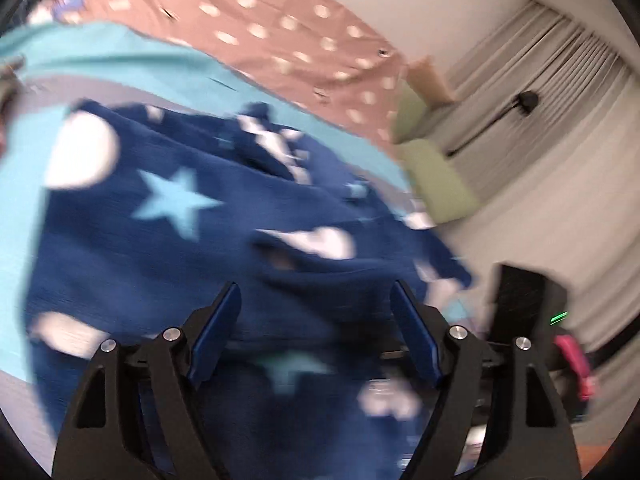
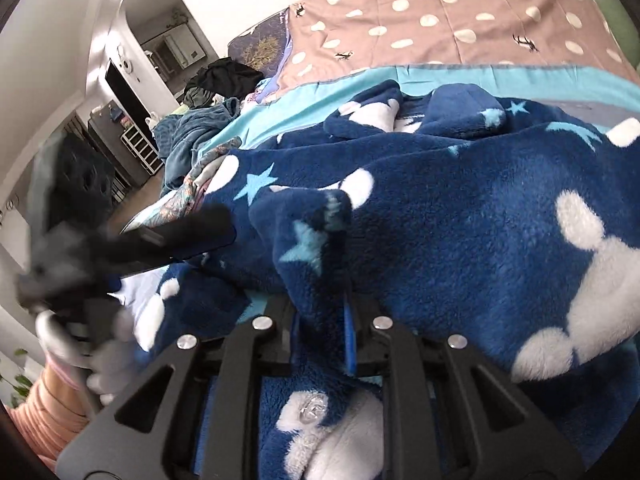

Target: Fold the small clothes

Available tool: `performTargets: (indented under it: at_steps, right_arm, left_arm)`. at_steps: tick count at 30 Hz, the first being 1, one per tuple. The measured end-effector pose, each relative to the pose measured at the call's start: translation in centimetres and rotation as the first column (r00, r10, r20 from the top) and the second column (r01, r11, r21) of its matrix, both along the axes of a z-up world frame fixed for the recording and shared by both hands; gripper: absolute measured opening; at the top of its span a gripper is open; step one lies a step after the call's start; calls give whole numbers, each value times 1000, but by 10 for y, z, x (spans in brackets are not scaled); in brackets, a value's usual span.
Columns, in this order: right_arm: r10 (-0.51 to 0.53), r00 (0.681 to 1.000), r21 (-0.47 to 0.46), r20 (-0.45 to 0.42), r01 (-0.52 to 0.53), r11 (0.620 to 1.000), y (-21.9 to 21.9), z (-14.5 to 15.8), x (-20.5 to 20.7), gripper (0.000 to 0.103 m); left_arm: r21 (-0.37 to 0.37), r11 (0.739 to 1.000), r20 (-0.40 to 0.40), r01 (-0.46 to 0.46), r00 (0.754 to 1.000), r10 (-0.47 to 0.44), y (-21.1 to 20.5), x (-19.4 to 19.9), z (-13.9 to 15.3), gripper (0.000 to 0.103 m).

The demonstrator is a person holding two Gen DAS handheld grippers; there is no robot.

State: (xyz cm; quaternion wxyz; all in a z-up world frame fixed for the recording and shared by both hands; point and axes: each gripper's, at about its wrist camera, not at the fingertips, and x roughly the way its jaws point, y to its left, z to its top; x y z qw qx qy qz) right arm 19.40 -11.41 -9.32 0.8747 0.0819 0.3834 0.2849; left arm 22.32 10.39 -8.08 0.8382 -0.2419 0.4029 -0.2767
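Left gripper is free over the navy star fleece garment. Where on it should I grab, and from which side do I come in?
Judging by the left wrist view, take the raised fold of the navy fleece garment just ahead of the open left gripper. Come straight down and forward from above: the ridge runs across the jaws, so they can straddle it. The right gripper already pinches another bunch.

Navy fleece garment (image 2: 460,216) with white blobs and light-blue stars; turquoise blanket (image 1: 120,64) under it; dusty-pink sheet (image 2: 440,20), white dots, beyond garment.
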Motion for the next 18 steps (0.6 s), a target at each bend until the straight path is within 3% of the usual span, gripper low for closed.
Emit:
performTargets:
  at_steps: [5, 10, 14, 15, 16, 18]
  right_arm:
    - [15, 998, -50, 58, -12, 999, 9, 0, -8, 26]
    - [16, 997, -57, 76, -11, 998, 9, -1, -12, 28]
    - [19, 996, -74, 92, -12, 997, 11, -1, -13, 31]
    - [23, 995, -74, 95, -16, 997, 11, -1, -13, 32]
    - [26, 995, -70, 96, -20, 997, 11, -1, -13, 35]
    - [37, 995, -55, 95, -32, 998, 10, -1, -12, 40]
  left_arm:
    - [51, 998, -89, 45, 995, -40, -32, 12, -12, 84]
    - [-17, 1000, -148, 13, 989, -16, -37, 25, -16, 84]
    - [-15, 1000, -190, -1, 982, -1, -41, 39, -15, 82]
    - [-20, 1000, -186, 3, 983, -6, -43, 40, -13, 71]
    - [-23, 1000, -181, 10, 983, -14, -43, 40, -13, 45]
    - [-17, 999, -181, 29, 983, -32, -45, 41, -12, 13]
